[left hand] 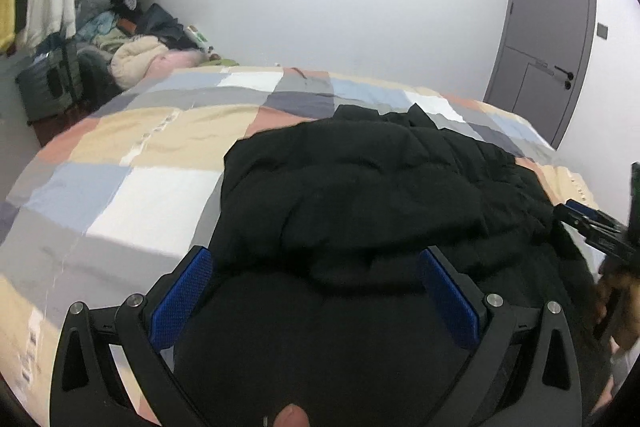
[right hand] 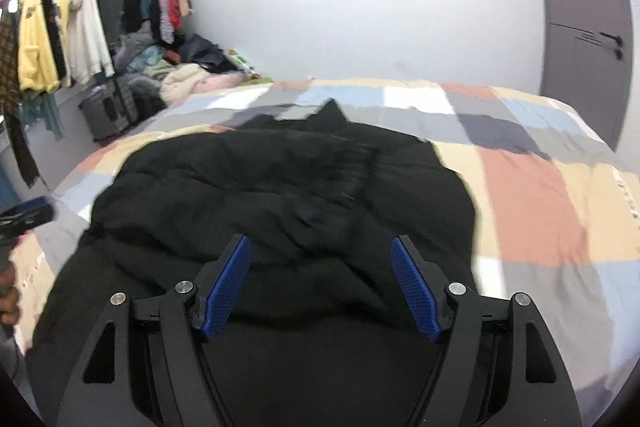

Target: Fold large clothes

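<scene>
A large black puffy jacket lies spread on a bed with a patchwork cover. It also shows in the right wrist view, on the same cover. My left gripper is open and empty, held just above the jacket's near part. My right gripper is open and empty, also just above the jacket's near part. The right gripper also shows at the right edge of the left wrist view. The left gripper also shows at the left edge of the right wrist view.
A clothes rail with hanging garments stands at the far left. A heap of clothes and a dark suitcase lie beside the bed. A grey door is in the white wall at the right.
</scene>
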Demonstrator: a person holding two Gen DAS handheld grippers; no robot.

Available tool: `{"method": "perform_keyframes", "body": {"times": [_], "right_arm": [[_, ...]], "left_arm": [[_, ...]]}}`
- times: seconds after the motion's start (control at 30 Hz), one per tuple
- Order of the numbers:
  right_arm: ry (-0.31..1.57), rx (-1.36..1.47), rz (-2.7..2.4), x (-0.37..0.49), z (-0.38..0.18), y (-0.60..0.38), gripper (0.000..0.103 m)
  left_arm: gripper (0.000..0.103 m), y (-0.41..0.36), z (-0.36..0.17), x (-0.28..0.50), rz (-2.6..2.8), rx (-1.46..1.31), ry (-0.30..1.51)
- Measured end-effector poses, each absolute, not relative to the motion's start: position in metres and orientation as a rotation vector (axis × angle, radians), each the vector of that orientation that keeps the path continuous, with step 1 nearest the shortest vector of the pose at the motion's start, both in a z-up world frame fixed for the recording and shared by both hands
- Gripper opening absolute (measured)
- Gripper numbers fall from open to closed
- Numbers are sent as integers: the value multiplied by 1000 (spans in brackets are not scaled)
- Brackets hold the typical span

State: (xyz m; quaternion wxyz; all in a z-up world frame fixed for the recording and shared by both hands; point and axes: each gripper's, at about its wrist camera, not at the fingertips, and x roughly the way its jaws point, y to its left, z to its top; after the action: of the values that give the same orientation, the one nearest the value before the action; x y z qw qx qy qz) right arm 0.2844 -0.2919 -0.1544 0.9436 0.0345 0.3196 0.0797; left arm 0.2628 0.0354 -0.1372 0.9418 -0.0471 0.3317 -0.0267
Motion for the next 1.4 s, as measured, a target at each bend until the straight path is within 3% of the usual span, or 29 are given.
{"method": "perform_keyframes", "body": {"times": [0.27,0.43,0.97,1.2,1.4], "right_arm": [[775,89,83,300,-191,-326,71],[819,-47,50,303,-205,-315,71],[717,13,-120,315,-205,-342,69],[747,133,-89,301,-192,-345,68],[676,175,6,263,-143,-317,68]], "left_arm": [[103,42,-149,253,-28,-117,656],[103,40,-165,265,-31,-137,688],[103,41,-173,270,-14,-143,683],[103,44,-152,259,-24,-135,642],[103,63,-96,225,-64,-195,565]]}}
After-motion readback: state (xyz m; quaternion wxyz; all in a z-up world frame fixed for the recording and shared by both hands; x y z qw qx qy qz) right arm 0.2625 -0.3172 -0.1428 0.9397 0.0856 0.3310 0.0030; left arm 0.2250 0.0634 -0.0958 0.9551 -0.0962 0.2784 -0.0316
